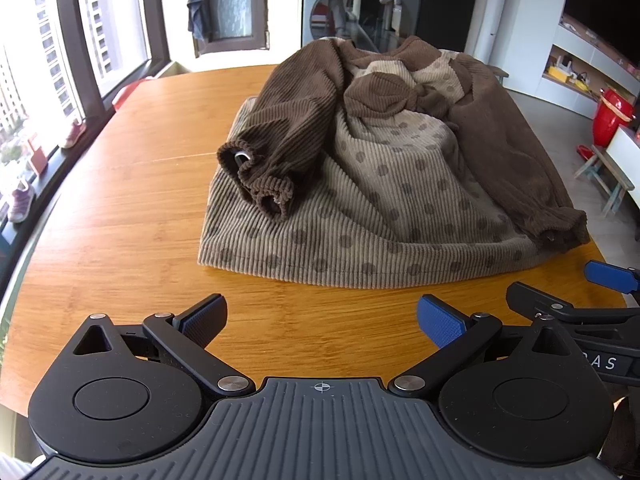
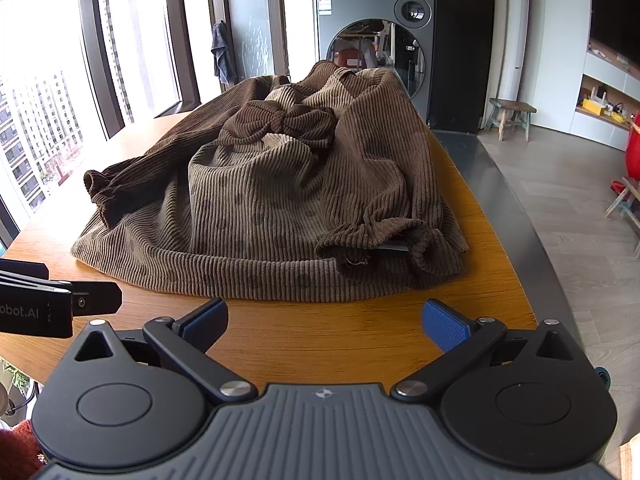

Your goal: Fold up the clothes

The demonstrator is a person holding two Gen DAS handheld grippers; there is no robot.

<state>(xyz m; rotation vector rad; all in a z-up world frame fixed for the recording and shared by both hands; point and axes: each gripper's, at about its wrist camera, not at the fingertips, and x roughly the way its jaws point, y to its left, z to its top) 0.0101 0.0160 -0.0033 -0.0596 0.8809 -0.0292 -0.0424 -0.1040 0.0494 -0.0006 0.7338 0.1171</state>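
A: Report gripper status.

B: The left gripper and the right gripper both have their jaws spread wide and hold nothing. Both hover over bare table just short of the hem.

A: Locate the garment.

B: The corduroy dress lies on the wooden table, hem toward the grippers. The left sleeve and the right sleeve are laid inward over the spotted body.

A: Why the standoff?

B: Probably to line both grippers up on the hem for a lengthwise fold.
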